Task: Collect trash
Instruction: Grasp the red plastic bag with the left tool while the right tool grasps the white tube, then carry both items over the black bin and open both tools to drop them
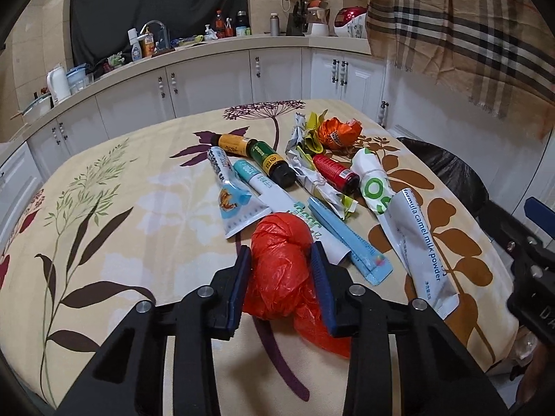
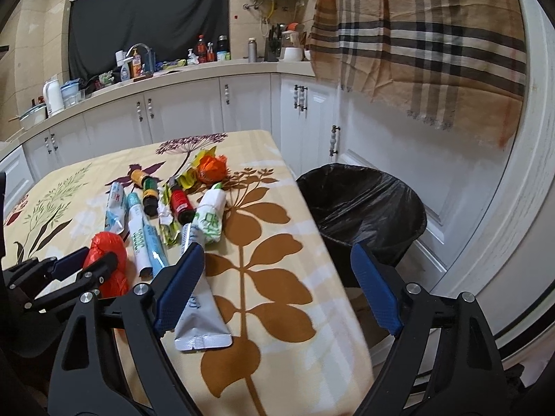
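Observation:
A crumpled red plastic bag (image 1: 277,277) (image 2: 104,242) lies on the flowered tablecloth (image 1: 138,242) near its front edge. My left gripper (image 1: 281,249) (image 2: 86,263) has both blue pads pressed against the bag's sides. More trash lies beyond it: a silver milk powder pouch (image 1: 419,249) (image 2: 204,315), tubes (image 1: 229,190), small bottles (image 1: 274,164) and an orange wrapper (image 1: 338,133). My right gripper (image 2: 277,249) stands open and holds nothing above the table's right edge, its left finger beside the silver pouch. A black-lined trash bin (image 2: 416,204) (image 1: 451,173) stands on the floor right of the table.
White cabinets and a cluttered kitchen counter (image 1: 208,45) run behind the table. A plaid cloth (image 2: 416,52) hangs at the upper right above the bin. The left half of the tablecloth carries no objects.

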`<act>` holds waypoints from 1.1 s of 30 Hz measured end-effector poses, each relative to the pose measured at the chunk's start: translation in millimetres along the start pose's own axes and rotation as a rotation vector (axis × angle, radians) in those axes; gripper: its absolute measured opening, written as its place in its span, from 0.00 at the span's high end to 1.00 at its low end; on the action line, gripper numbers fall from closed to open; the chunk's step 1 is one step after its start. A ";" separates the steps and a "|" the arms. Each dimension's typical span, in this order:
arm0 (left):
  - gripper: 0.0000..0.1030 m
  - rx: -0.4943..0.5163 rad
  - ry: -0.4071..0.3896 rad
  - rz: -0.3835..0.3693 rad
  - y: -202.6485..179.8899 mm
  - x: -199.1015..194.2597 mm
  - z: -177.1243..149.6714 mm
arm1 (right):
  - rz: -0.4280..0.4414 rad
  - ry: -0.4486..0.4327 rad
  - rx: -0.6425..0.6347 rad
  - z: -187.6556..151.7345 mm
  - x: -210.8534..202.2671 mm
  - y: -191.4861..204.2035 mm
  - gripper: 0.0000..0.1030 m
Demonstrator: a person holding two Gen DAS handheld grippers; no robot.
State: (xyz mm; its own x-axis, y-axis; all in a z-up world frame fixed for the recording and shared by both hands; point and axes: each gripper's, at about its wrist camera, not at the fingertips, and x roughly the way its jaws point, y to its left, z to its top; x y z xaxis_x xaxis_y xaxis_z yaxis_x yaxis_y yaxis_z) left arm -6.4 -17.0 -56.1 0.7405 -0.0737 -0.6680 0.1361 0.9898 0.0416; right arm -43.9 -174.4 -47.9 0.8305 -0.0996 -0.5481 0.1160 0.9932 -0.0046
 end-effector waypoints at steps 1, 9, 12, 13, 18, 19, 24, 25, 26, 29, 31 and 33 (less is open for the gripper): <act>0.67 0.001 -0.001 0.004 1.4 -1.2 -0.6 | 0.006 0.004 -0.005 -1.3 1.0 2.5 0.19; 0.68 -0.035 -0.017 0.043 24.8 -13.3 -2.7 | 0.050 0.026 -0.058 -6.1 6.1 26.3 0.27; 0.68 -0.045 -0.039 0.077 36.0 -19.4 -2.5 | 0.074 0.047 -0.085 -8.2 12.1 37.1 0.41; 0.68 -0.051 -0.044 0.085 40.0 -20.5 -2.5 | 0.080 0.054 -0.092 -8.7 14.3 39.5 0.44; 0.68 -0.087 -0.048 0.114 57.1 -20.2 -0.8 | 0.111 0.104 -0.133 -15.5 28.9 53.3 0.73; 0.68 -0.093 -0.049 0.118 59.8 -19.7 -0.5 | 0.114 0.115 -0.141 -17.2 31.9 55.3 0.82; 0.68 -0.102 -0.058 0.132 66.4 -20.5 -0.4 | 0.114 0.103 -0.157 -18.9 30.2 58.1 0.91; 0.68 -0.104 -0.062 0.135 67.4 -20.9 -0.1 | 0.112 0.096 -0.158 -18.0 29.4 58.0 0.91; 0.68 -0.106 -0.064 0.135 67.8 -21.1 0.2 | 0.109 0.084 -0.158 -16.5 27.4 57.6 0.91; 0.68 -0.111 -0.071 0.132 68.5 -22.6 2.8 | 0.104 0.058 -0.151 -12.2 21.6 54.7 0.91; 0.68 -0.113 -0.076 0.127 67.4 -23.8 5.7 | 0.100 0.043 -0.146 -8.8 18.6 52.6 0.91; 0.68 -0.111 -0.087 0.121 64.4 -24.8 10.0 | 0.087 0.021 -0.139 -2.8 15.3 48.3 0.91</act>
State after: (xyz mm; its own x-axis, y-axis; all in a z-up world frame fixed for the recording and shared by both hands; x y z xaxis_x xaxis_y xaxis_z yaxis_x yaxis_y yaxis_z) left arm -9.4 47.4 -29.5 0.8016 0.0411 -0.5964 -0.0270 0.9991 0.0327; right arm -27.1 -127.8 -58.9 0.8223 -0.0130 -0.5689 -0.0336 0.9969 -0.0714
